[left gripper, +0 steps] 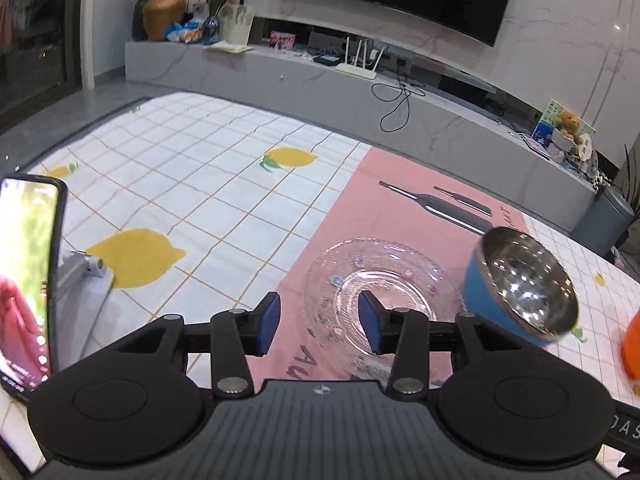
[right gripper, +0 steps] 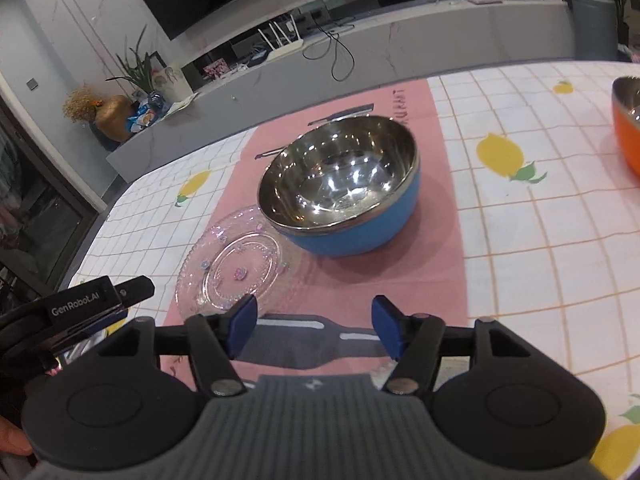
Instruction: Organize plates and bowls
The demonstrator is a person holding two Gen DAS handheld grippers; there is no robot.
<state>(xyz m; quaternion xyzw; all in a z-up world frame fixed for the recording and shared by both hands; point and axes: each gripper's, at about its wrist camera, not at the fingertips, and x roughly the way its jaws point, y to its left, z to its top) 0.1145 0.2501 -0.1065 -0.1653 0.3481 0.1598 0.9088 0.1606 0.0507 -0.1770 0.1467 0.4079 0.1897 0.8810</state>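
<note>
Both hand-held grippers — left point(left gripper: 318, 322), right point(right gripper: 314, 326) — hover agape, empty; plate point(right gripper: 236, 266), blue bowl point(right gripper: 340, 184), orange bowl point(right gripper: 628, 128) unstacked on desk point(right gripper: 540, 248).

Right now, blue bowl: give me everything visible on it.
The blue bowl is round and deep, with a matte blue outer shell and a shiny steel-looking liner and rim that mirror the room lights. It is empty and upright, though it looks tilted in the left wrist view. It stands on the pink mat, beside the glass plate; its left edge overlaps the plate's rim, actual contact unclear. Neither gripper touches it: the right gripper is open and short of it.
</note>
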